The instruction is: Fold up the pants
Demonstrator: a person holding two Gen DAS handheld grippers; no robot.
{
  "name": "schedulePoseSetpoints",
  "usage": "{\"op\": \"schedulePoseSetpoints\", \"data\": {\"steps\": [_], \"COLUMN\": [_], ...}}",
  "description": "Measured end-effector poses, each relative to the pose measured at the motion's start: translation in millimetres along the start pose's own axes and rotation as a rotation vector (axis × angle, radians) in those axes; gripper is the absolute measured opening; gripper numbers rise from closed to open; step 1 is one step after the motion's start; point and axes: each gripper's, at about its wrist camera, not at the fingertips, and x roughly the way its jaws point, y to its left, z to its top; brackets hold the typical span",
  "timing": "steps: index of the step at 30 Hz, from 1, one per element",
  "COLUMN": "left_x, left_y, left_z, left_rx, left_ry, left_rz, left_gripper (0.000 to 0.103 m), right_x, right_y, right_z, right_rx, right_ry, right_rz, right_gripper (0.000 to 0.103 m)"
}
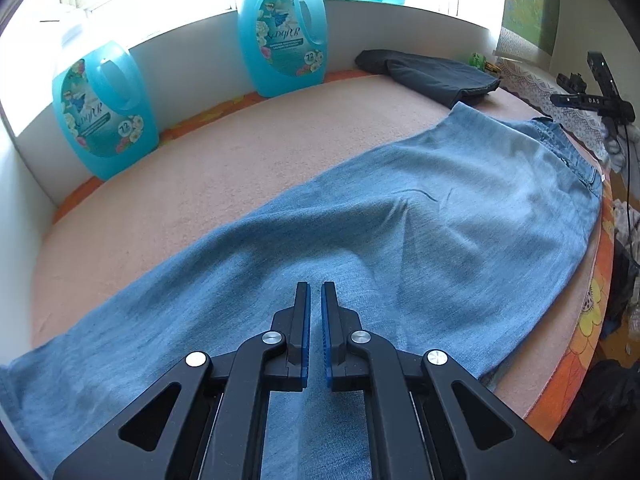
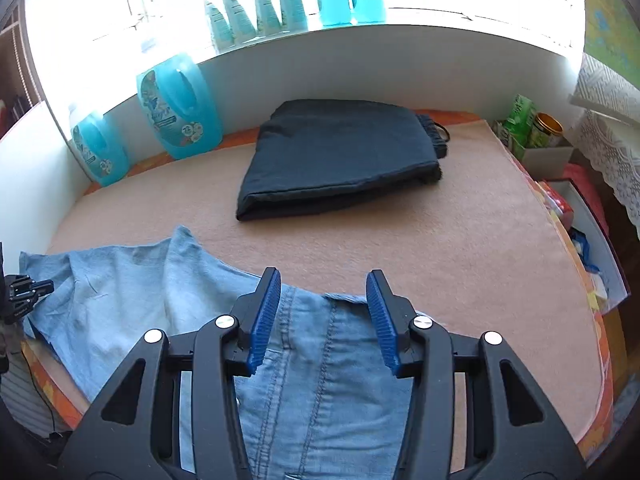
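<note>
Two hand-held grippers, black frames with blue pads

The left gripper [image 1: 316, 292] is built of matte black plastic: two angled outer arms with triangular cut-outs at the lower left and lower right of the frame, two inner links, and four round silver screw heads at the pivots. Its slim upright fingers carry ribbed blue pads [image 1: 306, 332] on their inner faces. The right gripper [image 2: 324, 280] has the same black linkage, silver screws and blue ribbed pads [image 2: 266, 316]. A black device at the right edge of the left wrist view, marked with pale lettering, may be that second gripper.
</note>
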Motion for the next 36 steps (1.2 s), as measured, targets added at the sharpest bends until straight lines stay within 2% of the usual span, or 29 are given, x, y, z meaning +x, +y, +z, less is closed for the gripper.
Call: {"op": "schedulePoseSetpoints", "data": {"steps": [1,6,10,16,18,19,20,27,36], "left_x": [-1.5,-13.2,-37.9,-81.8,-95.3,-101.7,-108.7,-155.3,-187.0], "left_y": [1.5,5.5,18.2,35.0,38.4,40.1,41.9,59.3,87.5], "left_z": [-1.0,-10.0,-22.6,-62.0,-79.2,-87.7,-96.9,-162.2,-229.7], "left_rx": [-0.007,-0.047,-0.14,-0.287,-0.326,-0.343,-0.358,-0.491,-0.697], "left_ry": [-0.004,-0.017,-0.056,-0.116,-0.135,-0.142,-0.149,-0.182,-0.246], "left_rz": [0.002,0.017,0.047,0.13,0.165,0.184,0.207,0.346,0.461], "left_gripper": [0.004,0.004,0.004,0.004,0.016,0.025,0.028,0.028,0.028], "right_x": [2.6,15.9,4.6,-22.1,-26.9,-28.8,-30.0,-34.7,-38.4], "right_y": [-12.9,-63.7,-51.9,22.8,48.8,61.4,73.8,176.7,349.7], "right_z": [-7.3,-34.1,-36.8,-18.7,-12.5,-9.7,-7.0,9.5,18.3], "right_rx": [0.03,0.185,0.159,-0.016,-0.061,-0.077,-0.092,-0.25,-0.508], "right_ry": [0.012,0.044,-0.004,-0.099,-0.116,-0.123,-0.127,-0.137,-0.12], "right_rz": [-0.02,-0.03,-0.022,0.039,0.066,0.077,0.092,0.239,0.466], "right_gripper": [0.055,0.055,0.055,0.055,0.055,0.055,0.055,0.055,0.055]}}
